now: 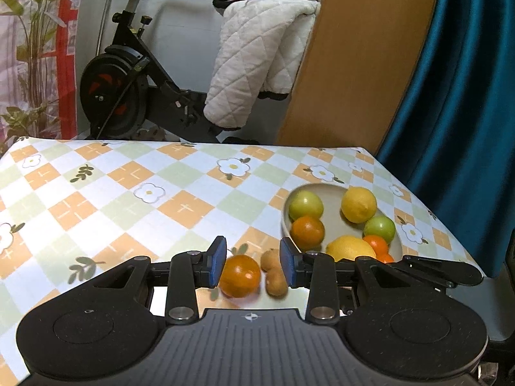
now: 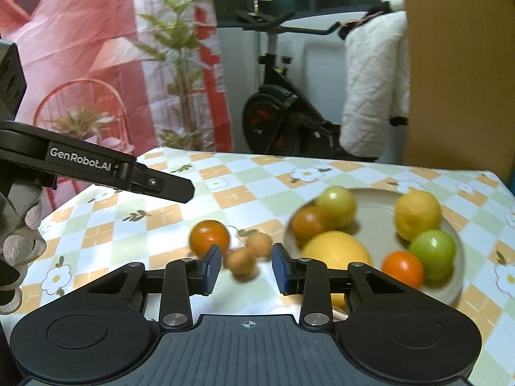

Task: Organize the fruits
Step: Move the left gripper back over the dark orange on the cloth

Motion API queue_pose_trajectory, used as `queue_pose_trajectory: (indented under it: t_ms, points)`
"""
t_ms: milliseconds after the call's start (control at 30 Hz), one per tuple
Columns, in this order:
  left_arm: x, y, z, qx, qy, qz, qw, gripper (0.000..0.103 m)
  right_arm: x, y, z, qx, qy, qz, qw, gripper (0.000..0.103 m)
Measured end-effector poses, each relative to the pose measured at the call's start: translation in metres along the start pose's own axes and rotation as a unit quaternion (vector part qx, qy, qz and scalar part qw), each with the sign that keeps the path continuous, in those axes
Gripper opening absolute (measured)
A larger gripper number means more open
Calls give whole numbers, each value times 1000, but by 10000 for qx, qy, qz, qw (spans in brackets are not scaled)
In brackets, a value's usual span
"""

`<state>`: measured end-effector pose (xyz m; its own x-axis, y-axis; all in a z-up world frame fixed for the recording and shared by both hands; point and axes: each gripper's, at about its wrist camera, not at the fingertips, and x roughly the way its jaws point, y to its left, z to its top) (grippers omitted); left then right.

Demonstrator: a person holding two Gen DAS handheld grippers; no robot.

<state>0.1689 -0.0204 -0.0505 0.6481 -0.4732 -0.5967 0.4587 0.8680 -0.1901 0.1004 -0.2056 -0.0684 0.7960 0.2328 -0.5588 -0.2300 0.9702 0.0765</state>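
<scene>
Table [image 1: 128, 193]: A table covered in a checked cloth of orange, green and white squares with daisy prints filled the lower half of both views. It served as the work surface for sorting fruit.

Exercise bike [image 1: 128, 90]: A black exercise bike stood behind the table, with a white quilted blanket [image 1: 257, 64] draped over it. Neither was part of the task.

Bowl [image 1: 333, 189]: A pale, shallow bowl sat toward the table's right side. It appeared to be the collecting place, since most of the fruit already lay in it.

Fruit in the bowl: Two lemons [image 1: 358, 204], two green apples [image 1: 305, 205] and two oranges [image 1: 307, 232] rested inside, some touching one another.

Left gripper [image 1: 252, 265]: Its blue-padded fingers were spread apart, low over the table just beside the bowl. A loose orange [image 1: 240, 275] and two small brown fruits [image 1: 273, 273] lay between them. The left pad sat right against the orange, though whether it touched could not be told. The placing suggested a reach for one of these stray pieces.

Right gripper [image 2: 246, 268]: Its fingers were likewise spread and held nothing. It hovered near the same stray fruits and the bowl's rim, the view slightly blurred.

Loose fruit: The orange and the two brown fruits, touching each other, lay on the cloth just left of the bowl, not yet gathered in.
</scene>
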Motion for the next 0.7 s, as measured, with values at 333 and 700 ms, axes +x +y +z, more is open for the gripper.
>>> queue_pose_trajectory:
  t_ms: [333,700]
  points:
    - [-12,18,39,-77,-420,149,9990,38,9,6,51,-254,-159,-57,9995,30]
    - [14,27,22,-490,72,-239,9985,38,48,24,43,-510,642,237,9964,33]
